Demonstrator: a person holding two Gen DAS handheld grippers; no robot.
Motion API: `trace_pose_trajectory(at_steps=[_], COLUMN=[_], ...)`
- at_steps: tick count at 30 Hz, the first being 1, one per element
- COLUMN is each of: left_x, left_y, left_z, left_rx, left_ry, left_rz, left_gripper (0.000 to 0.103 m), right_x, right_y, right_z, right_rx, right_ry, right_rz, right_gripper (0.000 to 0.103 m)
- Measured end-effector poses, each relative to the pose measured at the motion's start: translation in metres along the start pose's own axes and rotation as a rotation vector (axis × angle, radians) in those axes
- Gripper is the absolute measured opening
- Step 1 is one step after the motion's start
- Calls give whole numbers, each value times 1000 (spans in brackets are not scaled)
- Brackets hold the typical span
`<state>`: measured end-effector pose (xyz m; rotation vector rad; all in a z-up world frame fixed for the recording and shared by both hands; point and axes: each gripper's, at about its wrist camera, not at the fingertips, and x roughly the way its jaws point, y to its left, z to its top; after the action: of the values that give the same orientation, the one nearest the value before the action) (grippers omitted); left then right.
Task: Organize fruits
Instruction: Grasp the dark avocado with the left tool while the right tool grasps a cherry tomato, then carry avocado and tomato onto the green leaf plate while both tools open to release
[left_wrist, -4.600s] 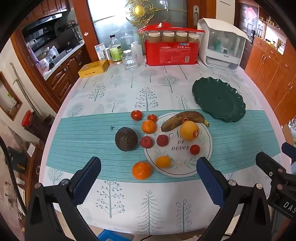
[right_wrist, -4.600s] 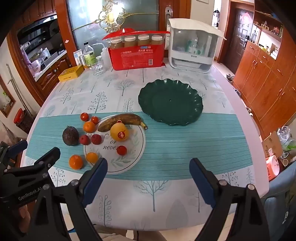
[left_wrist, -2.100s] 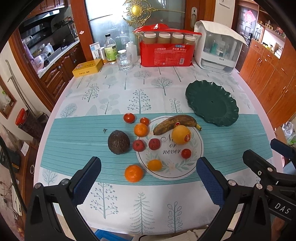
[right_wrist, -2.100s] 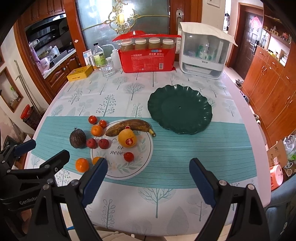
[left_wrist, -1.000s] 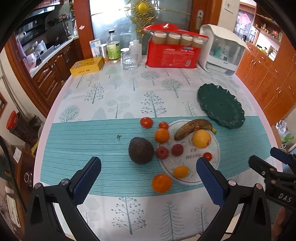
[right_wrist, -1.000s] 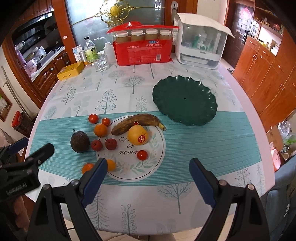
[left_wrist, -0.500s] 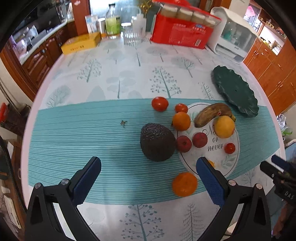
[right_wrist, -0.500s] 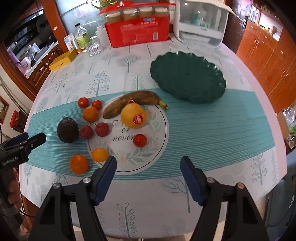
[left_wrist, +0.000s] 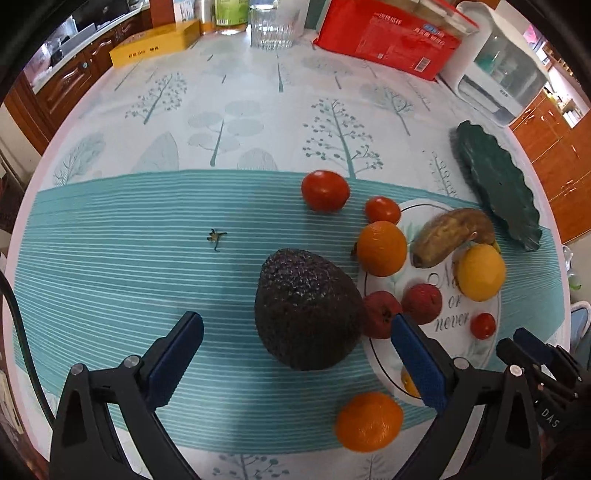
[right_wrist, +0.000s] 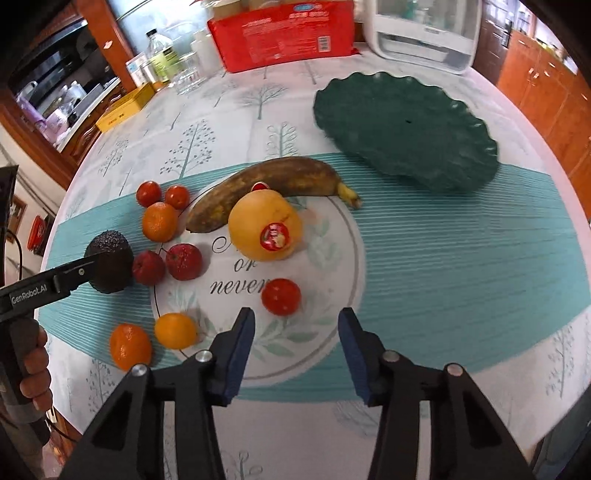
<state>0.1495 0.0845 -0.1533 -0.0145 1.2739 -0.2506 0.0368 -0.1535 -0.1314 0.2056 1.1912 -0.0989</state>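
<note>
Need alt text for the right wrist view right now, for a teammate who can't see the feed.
The right gripper hangs open and empty above a white printed plate, just short of a small red tomato; its jaws have just been closing. The plate also holds a stickered orange and a browned banana. An empty green scalloped plate lies beyond on the right.
</note>
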Motion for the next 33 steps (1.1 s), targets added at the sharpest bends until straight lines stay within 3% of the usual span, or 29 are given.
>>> trace_pose_trajectory(at_steps=[6,10,20,27,33], left_x=[11,15,16,14,-7], left_y=[-2,0,3,1,-9], left_z=[2,1,2,1,-8], left_rx=[-8,-32,-70,-57,23], left_ry=[3,2,-2,-7,-46], left_rz=[12,-1,-78,-60,-6], left_gripper=[92,89,62,60,60], right_x=[22,26,31,24,7], right_y=[-1,1,9,7,6], right_z=[0,2,3,-2,-6], right_rx=[-12,-20,-57,-51,-61], right_ry=[28,13,-6,-28,-60], right_rz=[23,43,38,60,68], right_gripper=[34,33,27,26,26])
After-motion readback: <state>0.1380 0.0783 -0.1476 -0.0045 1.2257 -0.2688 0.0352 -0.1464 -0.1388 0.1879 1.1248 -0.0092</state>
